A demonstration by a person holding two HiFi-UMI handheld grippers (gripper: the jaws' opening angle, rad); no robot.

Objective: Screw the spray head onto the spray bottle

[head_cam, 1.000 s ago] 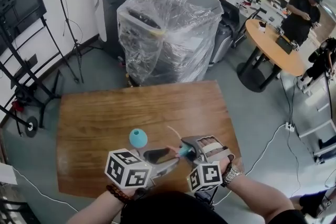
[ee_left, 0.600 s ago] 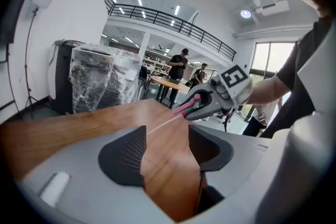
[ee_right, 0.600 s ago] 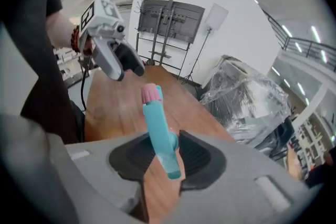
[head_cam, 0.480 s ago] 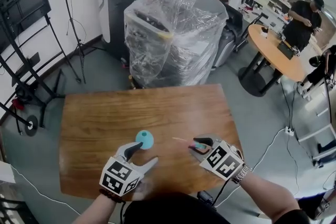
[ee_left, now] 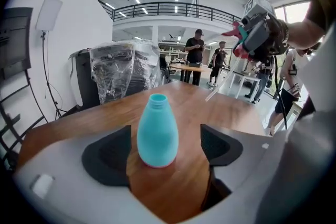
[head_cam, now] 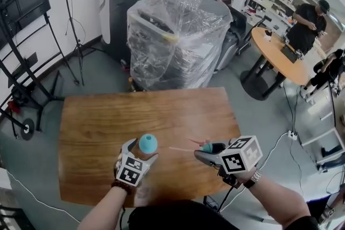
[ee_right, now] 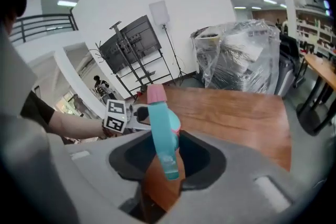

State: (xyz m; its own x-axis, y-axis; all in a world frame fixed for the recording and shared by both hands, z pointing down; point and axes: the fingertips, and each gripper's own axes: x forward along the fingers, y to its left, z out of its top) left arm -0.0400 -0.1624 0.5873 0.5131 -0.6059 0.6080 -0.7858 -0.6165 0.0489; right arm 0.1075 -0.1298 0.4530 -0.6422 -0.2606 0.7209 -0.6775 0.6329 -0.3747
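Head view: lower half of spray bottle [head_cam: 147,143] hidden behind left gripper [head_cam: 141,151]; spray head [head_cam: 206,147] mostly buried in right gripper [head_cam: 202,154], dip tube [head_cam: 180,148] faint line.

Bottle upright, uncapped, on wooden table [head_cam: 108,116], between left jaws. Jaws just opened wide, pads clear of bottle on both sides. Right jaws clamped on spray head, held above table right of bottle.

Second ago: grippers huddled together at near edge, bottle alone beyond them.

- The rounded plastic spray bottle [ee_left: 157,131] is plain turquoise.
- The slim plastic spray head [ee_right: 160,128] is turquoise, its tip pink.
- The wooden counter [head_cam: 161,116] shows streaky brown grain.
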